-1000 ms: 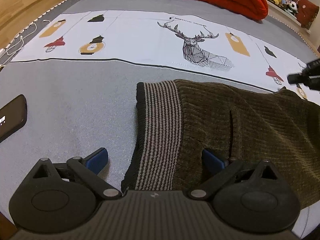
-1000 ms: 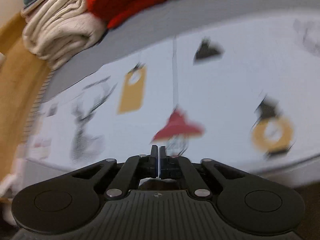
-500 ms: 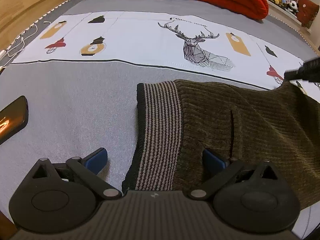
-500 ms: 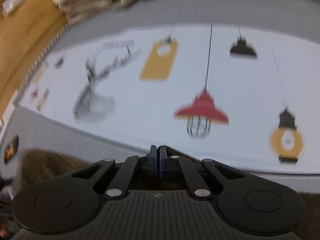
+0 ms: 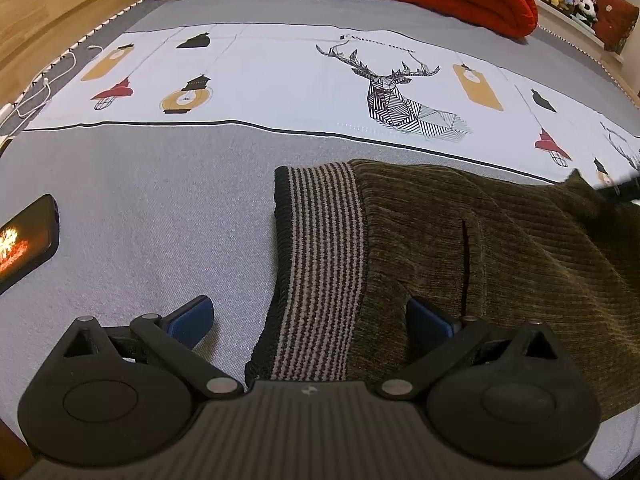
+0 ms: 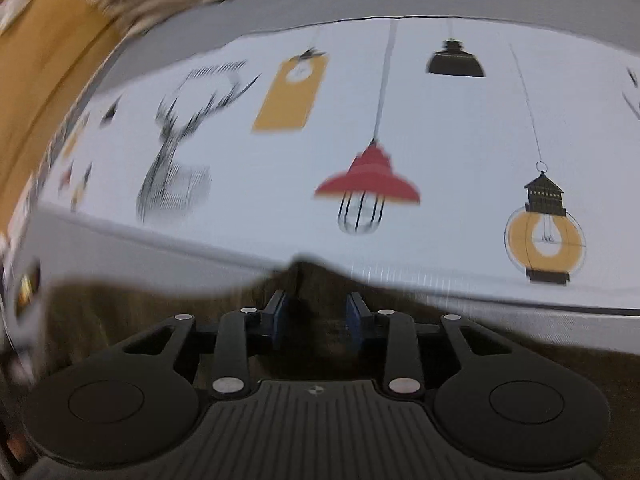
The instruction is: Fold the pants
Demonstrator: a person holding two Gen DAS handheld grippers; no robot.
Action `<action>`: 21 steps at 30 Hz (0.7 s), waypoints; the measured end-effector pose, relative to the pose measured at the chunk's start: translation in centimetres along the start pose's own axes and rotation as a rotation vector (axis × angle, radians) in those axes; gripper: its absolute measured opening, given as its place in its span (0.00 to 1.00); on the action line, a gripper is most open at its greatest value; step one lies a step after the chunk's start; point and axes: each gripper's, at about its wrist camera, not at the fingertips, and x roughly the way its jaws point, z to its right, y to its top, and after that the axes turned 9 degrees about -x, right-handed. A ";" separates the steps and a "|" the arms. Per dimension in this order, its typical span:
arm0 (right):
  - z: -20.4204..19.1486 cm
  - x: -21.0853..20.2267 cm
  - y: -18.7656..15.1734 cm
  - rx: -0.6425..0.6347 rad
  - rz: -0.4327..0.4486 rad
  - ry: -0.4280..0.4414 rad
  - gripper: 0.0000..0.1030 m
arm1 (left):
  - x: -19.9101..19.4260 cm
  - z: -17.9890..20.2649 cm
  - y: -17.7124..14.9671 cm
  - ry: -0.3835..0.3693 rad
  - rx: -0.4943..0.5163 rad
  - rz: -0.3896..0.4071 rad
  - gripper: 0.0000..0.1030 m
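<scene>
Your left gripper [image 5: 310, 318] fingers stand wide over the pants [image 5: 460, 248] waistband on the bed [image 5: 160, 200]; your right gripper [image 6: 318, 316] fingers are opening, cloth between them unpressed.

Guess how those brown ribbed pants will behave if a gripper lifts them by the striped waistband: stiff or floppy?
Probably floppy: the brown pants lie draped flat on the bed with soft wrinkles. The striped waistband looks thicker and knit, so it may bunch rather than crease when pinched. The ribbed pile looks grippy, so slipping seems unlikely, and the hanging part will likely sag and drag.
</scene>
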 end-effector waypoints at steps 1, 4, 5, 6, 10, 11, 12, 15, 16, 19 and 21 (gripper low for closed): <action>-1.0 -0.3 -1.0 -0.066 0.019 -0.018 0.36 | 0.0 -0.1 0.0 -0.002 -0.004 -0.002 1.00; -4.2 -1.2 -4.0 -0.320 0.082 -0.120 0.45 | 0.1 -0.1 0.1 -0.001 -0.010 -0.004 1.00; -4.8 -1.1 -4.8 -0.374 0.089 -0.137 0.47 | 0.0 -0.1 0.0 0.001 -0.007 -0.002 1.00; -5.1 -1.0 -5.0 -0.400 0.089 -0.139 0.47 | 0.0 0.0 0.0 0.004 -0.004 0.000 1.00; -4.7 -0.3 -4.3 -0.385 0.090 -0.107 0.47 | 0.0 0.0 0.0 0.002 -0.007 -0.001 1.00; -4.7 -0.3 -3.9 -0.393 0.086 -0.098 0.47 | 0.1 -0.1 0.0 -0.001 -0.011 -0.004 1.00; -4.7 -0.3 -3.6 -0.404 0.081 -0.089 0.47 | 0.1 -0.1 0.0 -0.003 -0.014 -0.006 1.00; -4.6 -0.2 -3.1 -0.452 0.057 -0.051 0.45 | 0.2 -0.1 0.1 -0.002 -0.013 -0.008 1.00; -4.5 -0.1 -3.0 -0.466 0.050 -0.031 0.38 | 0.2 -0.1 0.1 -0.002 -0.011 -0.007 1.00; -5.1 -0.2 -3.3 -0.531 0.069 -0.033 0.11 | 0.2 -0.1 0.1 -0.001 -0.008 -0.005 1.00; -5.3 -0.4 -3.0 -0.540 0.117 -0.092 0.02 | 0.2 -0.2 0.1 -0.005 -0.013 -0.007 1.00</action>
